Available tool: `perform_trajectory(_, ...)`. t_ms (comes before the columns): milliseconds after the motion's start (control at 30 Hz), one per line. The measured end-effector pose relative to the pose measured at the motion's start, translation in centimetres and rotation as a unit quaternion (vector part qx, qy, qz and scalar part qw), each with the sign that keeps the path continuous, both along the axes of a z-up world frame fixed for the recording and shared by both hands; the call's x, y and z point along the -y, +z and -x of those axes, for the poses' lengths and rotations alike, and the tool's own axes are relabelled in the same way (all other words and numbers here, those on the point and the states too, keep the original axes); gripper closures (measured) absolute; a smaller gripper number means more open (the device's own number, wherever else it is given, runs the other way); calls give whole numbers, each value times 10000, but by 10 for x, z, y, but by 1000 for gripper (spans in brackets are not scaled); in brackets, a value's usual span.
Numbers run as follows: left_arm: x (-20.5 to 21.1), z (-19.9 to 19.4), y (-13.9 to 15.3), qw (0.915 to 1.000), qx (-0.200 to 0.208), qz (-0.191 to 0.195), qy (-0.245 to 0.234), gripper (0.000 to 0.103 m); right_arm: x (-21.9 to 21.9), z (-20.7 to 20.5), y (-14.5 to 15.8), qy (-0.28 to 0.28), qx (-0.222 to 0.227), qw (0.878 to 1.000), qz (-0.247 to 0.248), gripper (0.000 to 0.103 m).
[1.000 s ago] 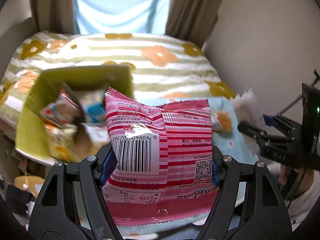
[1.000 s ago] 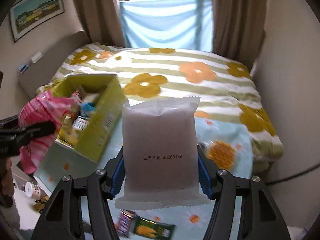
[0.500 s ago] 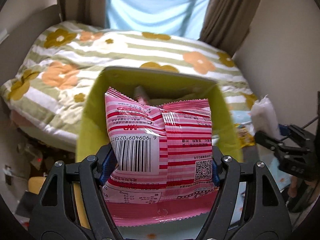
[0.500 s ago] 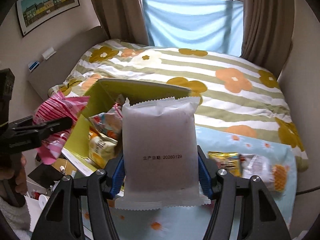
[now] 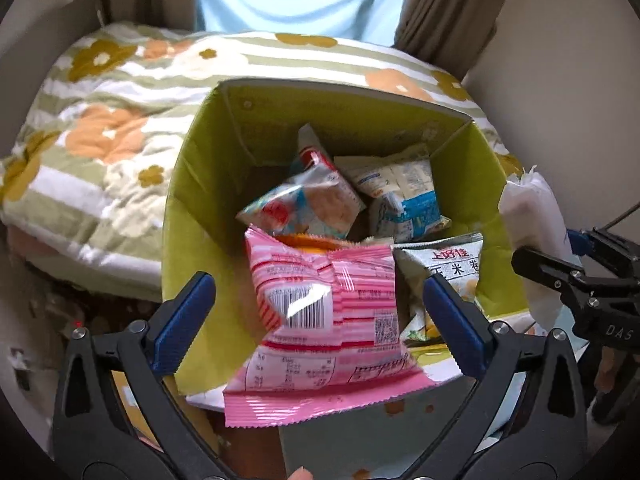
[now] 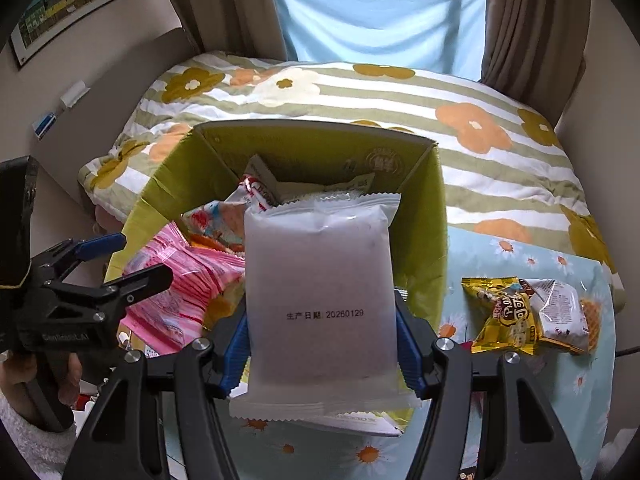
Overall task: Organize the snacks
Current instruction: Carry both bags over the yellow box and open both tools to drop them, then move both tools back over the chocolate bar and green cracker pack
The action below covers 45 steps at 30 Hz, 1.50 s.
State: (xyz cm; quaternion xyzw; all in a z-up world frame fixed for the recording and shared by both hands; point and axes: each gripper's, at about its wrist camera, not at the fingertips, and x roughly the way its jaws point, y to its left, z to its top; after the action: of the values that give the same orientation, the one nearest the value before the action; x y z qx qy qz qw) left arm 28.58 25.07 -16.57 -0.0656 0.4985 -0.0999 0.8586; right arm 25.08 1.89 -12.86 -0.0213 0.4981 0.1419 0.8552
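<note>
A pink striped snack packet (image 5: 328, 320) hangs tilted over the open green cardboard box (image 5: 192, 208), between the fingers of my left gripper (image 5: 320, 284). Those jaws are opening wide, and the blue pads (image 5: 184, 312) stand clear of the packet on both sides. My right gripper (image 6: 322, 320) is shut on a white frosted packet (image 6: 320, 272) with a printed date, held upright over the box's (image 6: 436, 216) near edge. In the right wrist view the left gripper (image 6: 108, 264) and the pink packet (image 6: 180, 280) are at the left. The left wrist view has the right gripper (image 5: 560, 256) with the white packet (image 5: 528, 216) at the right.
Several snack packets (image 5: 312, 204) lie inside the box. A yellow packet (image 6: 504, 316) and a white waffle packet (image 6: 564, 316) rest on the light blue daisy cloth (image 6: 520, 256) to the box's right. A bed with a floral striped quilt (image 6: 360, 92) lies behind, then curtains.
Both grippers have swung over the green box. The left jaws have opened and let go of the pink packet, which has slid down and tilted. The right grip is unchanged.
</note>
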Motion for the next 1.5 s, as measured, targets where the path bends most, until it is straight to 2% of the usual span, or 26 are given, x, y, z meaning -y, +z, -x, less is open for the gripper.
perform_trajectory(133, -9, 8, -1, 9997, -31, 210, 137, 0, -6, -1, -2, 87, 4, 10000, -10, 45)
perform_trajectory(367, -17, 20, 9, 9995, 90, 137, 266, 0, -19, -9, -13, 263, -251, 9992, -188, 43)
perform_trajectory(433, -19, 22, 9, 9994, 72, 155, 315, 0, -19, -8, -13, 268, -173, 9990, -322, 35)
perform_trajectory(467, -20, 23, 10, 9993, 53, 163, 334, 0, -18, -7, -12, 268, -125, 9989, -365, 25)
perform_trajectory(500, -23, 24, 9, 9991, 31, 207, 375, 0, -16, -5, -11, 275, -98, 9988, -397, 19)
perform_trajectory(600, -27, 27, 4, 9985, -10, 312, 448, 0, -12, -1, -13, 249, -61, 9990, -369, 19)
perform_trajectory(967, -13, 35, 5, 9993, 7, 245, 273, 0, 1, 12, -11, 72, -40, 9994, -323, 19)
perform_trajectory(1167, -5, 36, 11, 9985, 90, 517, 175, 0, 17, 20, 5, -175, 127, 9997, -136, 19)
perform_trajectory(1500, 31, 64, 46, 9981, 608, 97, -8, 0, 80, 51, 37, -602, 467, 9969, -218, 19)
